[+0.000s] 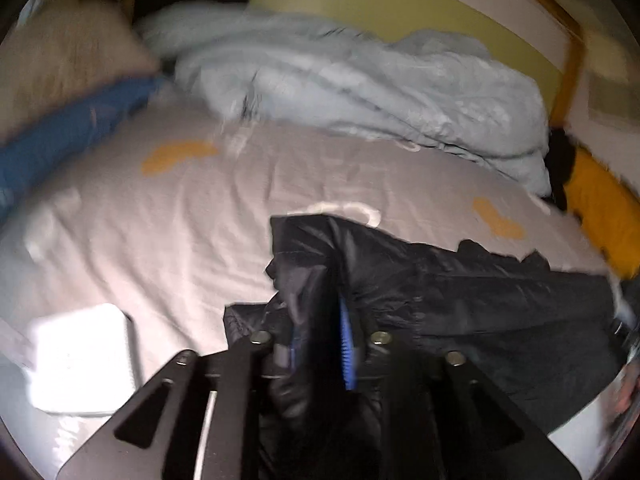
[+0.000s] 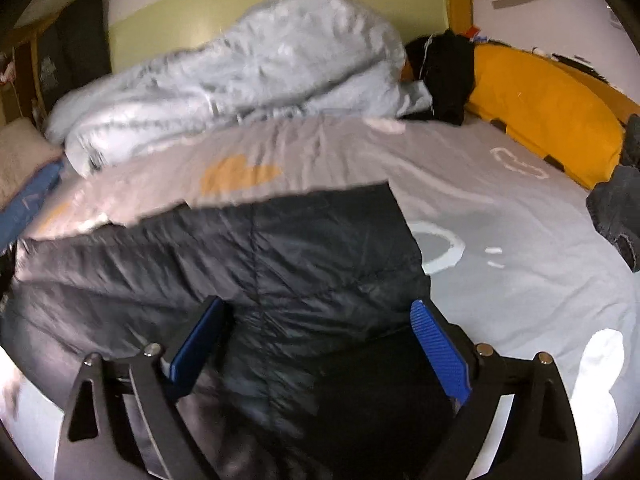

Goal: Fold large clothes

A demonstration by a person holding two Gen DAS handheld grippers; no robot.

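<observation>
Grey bed sheet (image 2: pixel 500 240) with orange heart shapes and white ring prints, spread wrinkly across the bed. Pale blue duvet (image 2: pixel 248 68) bunched up along the far side against a green wall (image 2: pixel 168 12), with an orange pillow (image 2: pixel 544 108) off to the right and something black (image 2: pixel 444 76) wedged between the two. Over on the left, a beige cushion (image 1: pixel 60 64) sitting on something blue (image 1: pixel 68 132), plus a white flat thing (image 1: pixel 80 356) near the front, too blown out to make out.
</observation>
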